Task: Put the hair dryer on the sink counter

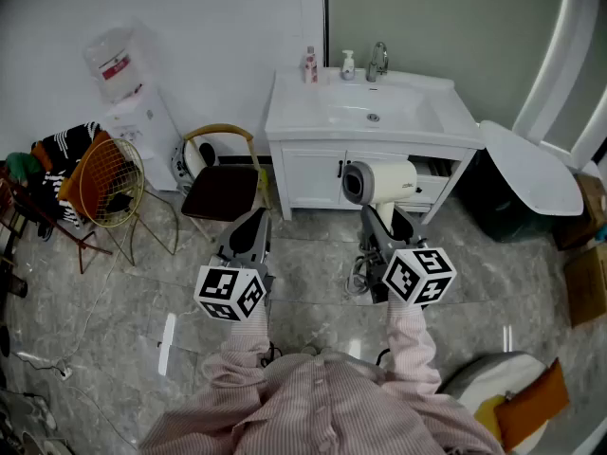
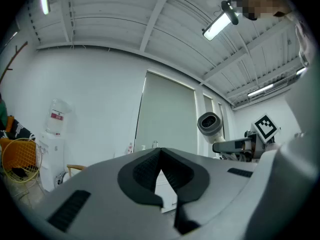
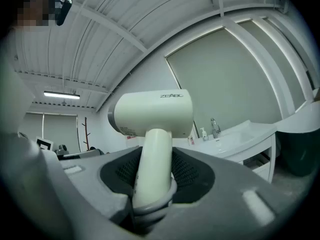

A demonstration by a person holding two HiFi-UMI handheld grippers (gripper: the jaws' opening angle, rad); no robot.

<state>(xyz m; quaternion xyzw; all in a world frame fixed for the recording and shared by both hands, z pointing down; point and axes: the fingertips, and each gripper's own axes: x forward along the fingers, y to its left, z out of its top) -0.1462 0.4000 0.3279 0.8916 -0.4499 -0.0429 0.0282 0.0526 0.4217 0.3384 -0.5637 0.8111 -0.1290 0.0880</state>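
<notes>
Hair dryer (image 1: pixel 381 180), cream-white, held upright in my right gripper (image 1: pixel 389 224). The jaws pinch its handle from both sides, and the barrel lies level above them. Its cord (image 1: pixel 358 278) hangs in a loose coil below the handle. I hold the dryer in the air in front of the cabinet (image 1: pixel 308 173) and apart from it; it is not on the sink counter (image 1: pixel 289 112).

My left gripper (image 1: pixel 248 235) is level beside the right, well clear of the dryer. Its jaws are pressed together with nothing between them.

Edges and free room: the flat margins of the counter on either side of the basin (image 1: pixel 375 114) are bare. The faucet (image 1: pixel 378 60) and two small bottles (image 1: pixel 310 64) stand along the back edge. Open floor (image 1: pixel 303 254) lies between me and the cabinet front. A chair (image 1: pixel 223 190) stands just beside the cabinet's left corner. At the right, a white oval panel (image 1: pixel 531 169) overhangs a dark bin (image 1: pixel 503 211) near the counter's end.

Surface and room: glossy grey marbled tiles and white walls, with a pale green panel behind the sink. An orange wire fan (image 1: pixel 104 183) and a water dispenser (image 1: pixel 142 121) stand by the left wall.
</notes>
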